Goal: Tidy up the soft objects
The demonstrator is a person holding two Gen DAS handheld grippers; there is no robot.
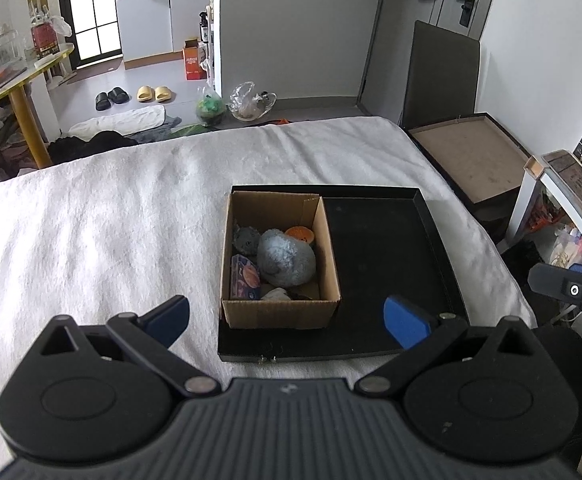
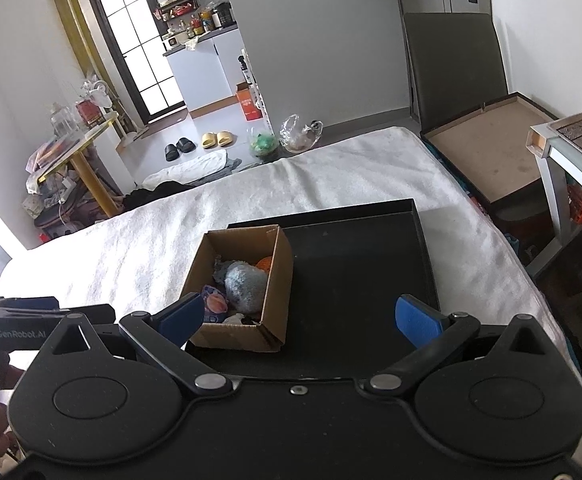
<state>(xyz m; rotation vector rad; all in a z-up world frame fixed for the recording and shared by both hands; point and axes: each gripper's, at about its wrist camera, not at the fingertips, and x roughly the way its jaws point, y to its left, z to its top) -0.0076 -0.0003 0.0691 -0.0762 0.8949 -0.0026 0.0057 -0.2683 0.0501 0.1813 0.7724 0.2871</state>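
White towelling cloth [image 1: 139, 208] covers a bed, and on it lies a shallow black rectangular tray [image 1: 391, 280]. Inside the tray's left half stands a small open brown cardboard box [image 1: 279, 312] holding the soft things: a fuzzy pale blue-grey plush ball [image 1: 287, 260] on top, a darker grey fluffy piece [image 1: 246, 239] behind it, something orange [image 1: 299, 234] at the back, a small packet printed in purple and orange [image 1: 246, 278] at the left, and a white scrap [image 1: 275, 294] at the front. The tray's right half is bare. Both tools hang above the near edge of the tray, pointing forward and down. The left gripper [image 1: 287, 320] has its blue-padded jaws spread wide and empty, framing the box. The right gripper [image 2: 299, 318] is likewise spread wide and empty, over the box's near right corner. Judged from this, the sorting is either beginning or just finished; a next move would call for lowering one claw into the box and closing gently around the plush ball.
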